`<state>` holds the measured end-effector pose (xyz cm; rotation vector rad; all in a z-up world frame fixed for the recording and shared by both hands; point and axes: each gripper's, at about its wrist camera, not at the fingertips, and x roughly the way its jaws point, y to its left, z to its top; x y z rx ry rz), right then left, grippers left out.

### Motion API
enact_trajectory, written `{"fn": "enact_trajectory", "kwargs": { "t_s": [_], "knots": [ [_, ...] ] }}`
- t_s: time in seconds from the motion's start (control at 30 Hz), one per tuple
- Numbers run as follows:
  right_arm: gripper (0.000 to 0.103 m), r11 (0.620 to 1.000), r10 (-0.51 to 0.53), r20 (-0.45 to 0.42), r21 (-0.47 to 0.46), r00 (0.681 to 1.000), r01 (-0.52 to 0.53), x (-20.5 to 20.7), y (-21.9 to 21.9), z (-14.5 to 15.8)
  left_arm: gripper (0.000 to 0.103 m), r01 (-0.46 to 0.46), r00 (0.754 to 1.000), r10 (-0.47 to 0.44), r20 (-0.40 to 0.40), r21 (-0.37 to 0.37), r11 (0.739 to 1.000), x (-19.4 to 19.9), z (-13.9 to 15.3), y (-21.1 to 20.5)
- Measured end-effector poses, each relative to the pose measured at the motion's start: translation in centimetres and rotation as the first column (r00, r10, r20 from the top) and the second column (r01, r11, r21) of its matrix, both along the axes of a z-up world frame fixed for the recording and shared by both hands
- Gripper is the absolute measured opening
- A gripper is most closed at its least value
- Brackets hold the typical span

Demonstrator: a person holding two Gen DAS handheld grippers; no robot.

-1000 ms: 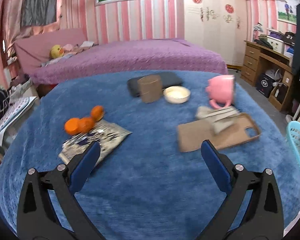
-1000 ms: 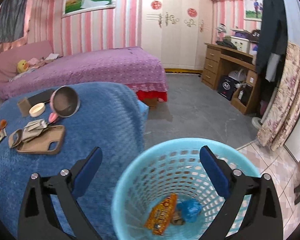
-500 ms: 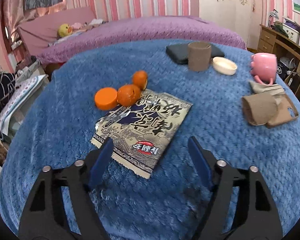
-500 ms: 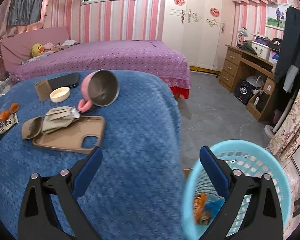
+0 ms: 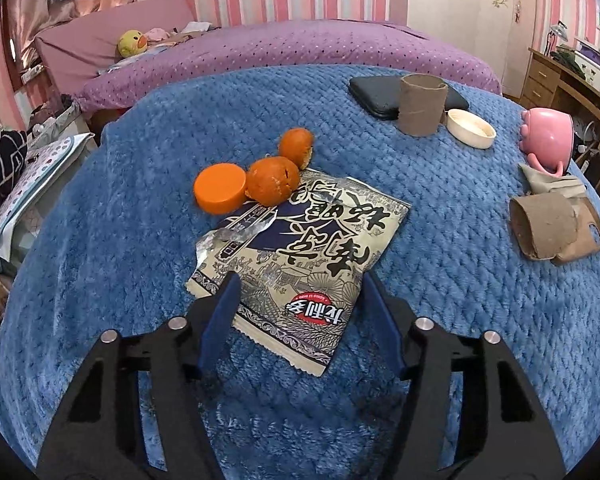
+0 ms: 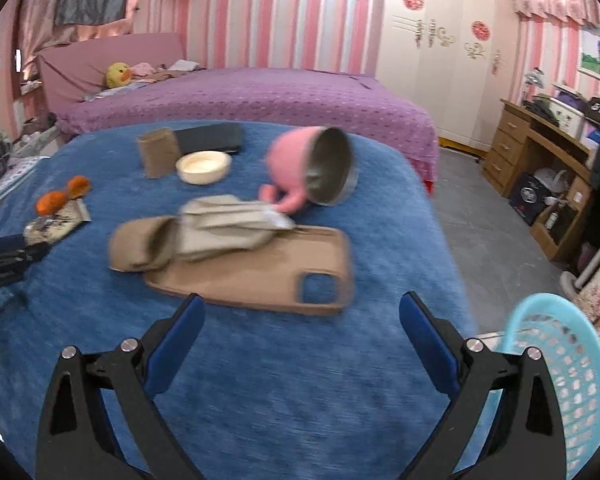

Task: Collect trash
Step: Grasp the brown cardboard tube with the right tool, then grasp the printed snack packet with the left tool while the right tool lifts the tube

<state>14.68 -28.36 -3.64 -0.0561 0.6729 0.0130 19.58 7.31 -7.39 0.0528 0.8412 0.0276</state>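
Over the near edge of the blue blanket (image 5: 480,280), your left gripper (image 5: 298,292) has dropped in from a wider view of the table and now straddles the near end of the snack wrapper (image 5: 300,248). A second ago its fingers stood spread as wide as they go, with the wrapper off to the left; now they are closing, one on either side of the wrapper's near edge, though the pads have not yet pinched it. So you are mid-grab, and I judge the wrapper to be your next piece of trash.

Your right gripper (image 6: 300,316) has swung away from the turquoise basket (image 6: 560,360), which was right under it a second ago and now sits at the far right, off the edge of the blanket. Its fingers are spread and empty, hovering near the tan phone case (image 6: 260,272). The basket stays within reach for the drop.

Look at the wrapper: a flat, crinkled foil bag, cream and navy with bold black characters and a red logo near your fingers, torn open with silver lining showing on its left side. It lies left of centre on the blanket, its far corner tucked under the orange peels (image 5: 256,178). Expect it to be light and floppy, and the peels may shift when you lift.
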Motion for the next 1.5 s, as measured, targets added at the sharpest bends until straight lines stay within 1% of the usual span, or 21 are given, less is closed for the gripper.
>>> {"fn": "enact_trajectory", "kwargs": {
  "t_s": [0.1, 0.2, 0.3, 0.4, 0.43, 0.53, 0.57, 0.6, 0.63, 0.77, 0.87, 0.97, 1.0, 1.03, 1.07, 1.1, 1.2, 1.23, 1.3, 1.37, 1.5],
  "knots": [
    [0.096, 0.999, 0.050, -0.005, -0.007, 0.999, -0.050, 0.8, 3.1, -0.1, 0.060, -0.002, 1.000, 0.002, -0.005, -0.004, 1.000, 0.4, 0.0, 0.0],
    [0.096, 0.995, 0.096, -0.008, 0.009, 0.995, -0.096, 1.6, 5.7, 0.0, 0.063, -0.006, 1.000, 0.006, -0.013, -0.050, 0.999, 0.6, 0.0, 0.7],
    [0.095, 0.991, 0.130, -0.015, -0.016, 0.991, -0.130, 2.4, 8.2, -0.3, 0.067, -0.019, 1.000, 0.017, -0.016, -0.088, 0.996, 0.5, 0.0, 1.4],
    [0.094, 0.989, 0.140, -0.036, -0.031, 0.989, -0.141, 3.8, 9.6, -0.9, 0.069, -0.015, 1.000, 0.014, -0.017, -0.081, 0.997, 0.4, 0.0, 1.5],
    [0.093, 0.989, 0.143, -0.044, -0.020, 0.989, -0.144, 4.3, 9.7, -1.0, 0.070, -0.012, 1.000, 0.010, -0.019, -0.074, 0.997, 0.4, 0.0, 1.4],
    [0.076, 0.989, 0.149, -0.060, 0.013, 0.987, -0.149, 5.4, 10.0, -1.0, 0.074, -0.014, 1.000, 0.013, -0.023, -0.060, 0.998, 0.5, -0.1, 1.3],
    [0.073, 0.988, 0.152, -0.068, 0.018, 0.986, -0.151, 5.7, 10.0, -1.1, 0.075, -0.017, 1.000, 0.016, -0.025, -0.055, 0.998, 0.5, -0.1, 1.3],
    [0.064, 0.987, 0.160, -0.088, 0.027, 0.983, -0.158, 6.2, 10.1, -1.3, 0.076, -0.018, 1.000, 0.016, -0.026, -0.049, 0.999, 0.5, -0.2, 1.3],
    [0.059, 0.986, 0.165, -0.097, 0.031, 0.981, -0.163, 6.3, 10.2, -1.5, 0.077, -0.015, 0.999, 0.014, -0.030, -0.038, 0.999, 0.6, -0.2, 1.1],
    [0.055, 0.982, 0.187, -0.079, 0.053, 0.979, -0.183, 5.7, 9.8, -1.3, 0.079, -0.016, 0.999, 0.016, -0.038, 0.012, 1.000, 0.4, -0.3, 0.3],
    [0.055, 0.982, 0.182, -0.053, 0.066, 0.982, -0.178, 4.2, 8.4, -0.4, 0.080, 0.001, 0.999, 0.000, -0.042, 0.017, 1.000, 0.1, -0.3, -0.4],
    [0.055, 0.983, 0.172, -0.050, 0.074, 0.984, -0.168, 2.8, 6.9, 0.4, 0.080, 0.007, 0.999, -0.005, -0.038, 0.060, 0.998, 0.3, -0.5, -1.1],
    [0.055, 0.984, 0.167, -0.051, 0.073, 0.985, -0.163, 2.5, 6.5, 0.5, 0.079, 0.003, 0.999, -0.001, -0.040, 0.050, 0.999, 0.4, -0.6, -0.9],
    [0.055, 0.985, 0.161, -0.051, 0.072, 0.986, -0.157, 1.9, 5.8, 0.6, 0.078, 0.000, 0.999, 0.001, -0.041, 0.039, 0.999, 0.5, -0.6, -0.8],
    [0.055, 0.986, 0.156, -0.051, 0.071, 0.986, -0.152, 1.6, 5.2, 0.7, 0.072, -0.004, 0.999, 0.005, -0.042, 0.023, 1.000, 0.6, -0.5, -0.5],
    [0.055, 0.987, 0.145, -0.052, 0.071, 0.988, -0.141, 1.1, 4.3, 0.6, 0.064, -0.009, 0.999, 0.010, -0.041, 0.012, 1.000, 0.7, -0.5, -0.3],
    [0.055, 0.989, 0.122, -0.054, 0.088, 0.991, -0.117, 0.2, 2.2, 0.3, 0.045, -0.003, 1.000, 0.003, -0.026, -0.010, 1.000, 0.5, -0.3, -0.1],
    [0.055, 0.990, 0.117, -0.055, 0.092, 0.992, -0.112, 0.0, 1.5, 0.3, 0.042, -0.002, 1.000, 0.002, -0.020, -0.006, 1.000, 0.4, -0.2, -0.2],
    [0.055, 0.991, 0.108, -0.051, 0.087, 0.993, -0.103, -0.4, 0.2, 0.3, 0.025, -0.011, 1.000, 0.011, -0.014, 0.000, 1.000, 0.3, -0.1, -0.1],
    [0.055, 0.992, 0.091, -0.044, 0.094, 0.995, -0.086, -0.5, -1.1, 0.5, 0.018, -0.018, 1.000, 0.018, 0.002, -0.016, 1.000, -0.1, 0.4, 0.1],
    [0.055, 0.992, 0.055, -0.040, 0.112, 0.998, -0.050, -0.7, -3.7, 0.5, 0.009, -0.019, 0.999, 0.022, 0.044, -0.075, 0.997, -1.4, 1.8, 0.1]
  ]
}}
